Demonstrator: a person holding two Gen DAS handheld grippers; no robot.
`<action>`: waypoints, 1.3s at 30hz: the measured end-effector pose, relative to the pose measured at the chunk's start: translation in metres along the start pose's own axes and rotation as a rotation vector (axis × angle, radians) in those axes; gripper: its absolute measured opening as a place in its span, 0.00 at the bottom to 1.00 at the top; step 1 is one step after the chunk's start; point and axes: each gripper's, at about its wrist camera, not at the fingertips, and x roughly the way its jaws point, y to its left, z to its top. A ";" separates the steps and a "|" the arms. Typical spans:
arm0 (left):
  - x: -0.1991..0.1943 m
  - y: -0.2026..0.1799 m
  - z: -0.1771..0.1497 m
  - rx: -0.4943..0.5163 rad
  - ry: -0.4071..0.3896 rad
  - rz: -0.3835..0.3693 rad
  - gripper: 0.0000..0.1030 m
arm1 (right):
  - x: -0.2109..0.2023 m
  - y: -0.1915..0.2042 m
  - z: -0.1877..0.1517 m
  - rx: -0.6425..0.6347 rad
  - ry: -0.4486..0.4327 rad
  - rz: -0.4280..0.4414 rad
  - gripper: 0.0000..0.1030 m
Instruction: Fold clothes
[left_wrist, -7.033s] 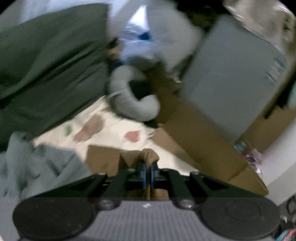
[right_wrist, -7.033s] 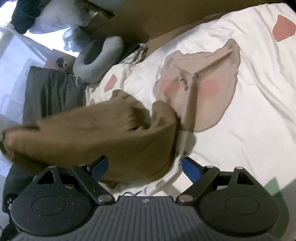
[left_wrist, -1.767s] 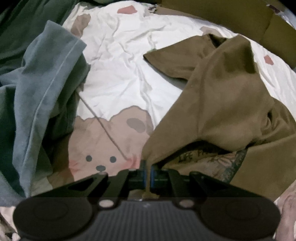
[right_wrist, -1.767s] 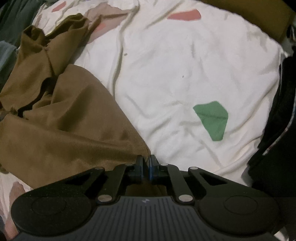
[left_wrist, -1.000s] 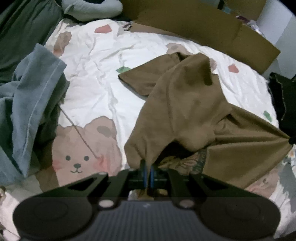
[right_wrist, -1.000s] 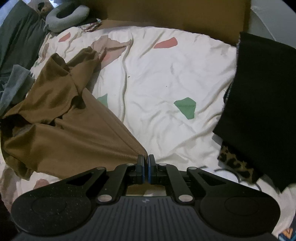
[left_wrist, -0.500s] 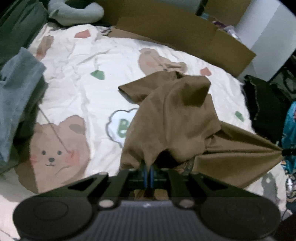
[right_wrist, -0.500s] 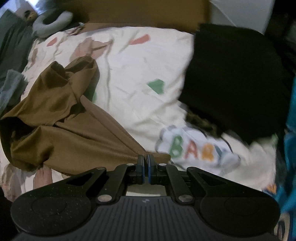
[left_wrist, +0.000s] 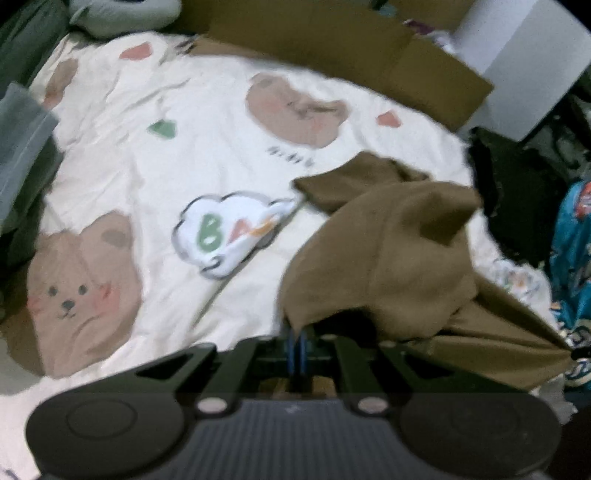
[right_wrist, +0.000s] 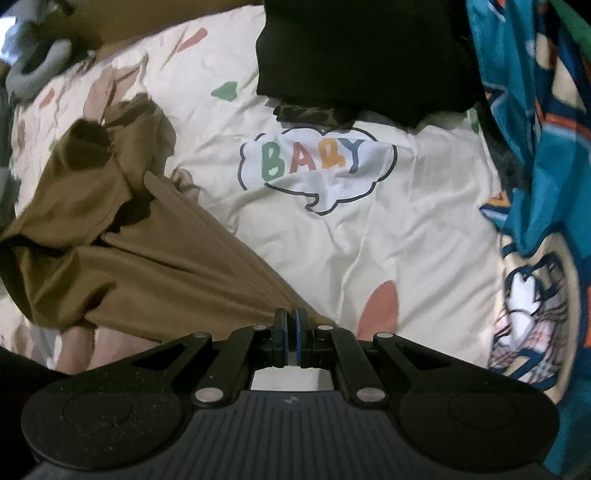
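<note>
Across the bed, a cream bedsheet (left_wrist: 155, 173) printed with bears and a "BABY" cloud (right_wrist: 317, 166) is lying wrinkled under everything in both views. Over its right part in the left wrist view, a brown T-shirt (left_wrist: 388, 254) is hanging bunched and partly lifted, stretched between the two tools. Along the far edge, a flattened cardboard box (left_wrist: 332, 48) is leaning. Beside the shirt, a black garment (right_wrist: 362, 55) is resting on the sheet, with a blue patterned fabric (right_wrist: 546, 129) at the right edge. At one shirt edge, the left gripper (left_wrist: 296, 345) is pinching the cloth with jaws closed. At another edge, the right gripper (right_wrist: 291, 332) is likewise clamping brown fabric, jaws closed.
</note>
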 end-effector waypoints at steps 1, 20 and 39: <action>0.001 0.005 -0.001 -0.009 0.014 0.029 0.03 | 0.002 0.001 -0.002 0.009 -0.009 0.000 0.05; -0.013 -0.069 0.073 0.128 -0.026 0.025 0.50 | -0.004 0.010 0.020 0.079 -0.239 -0.023 0.39; 0.060 -0.173 0.131 0.305 0.018 -0.076 0.56 | 0.012 0.028 0.021 0.053 -0.200 -0.015 0.39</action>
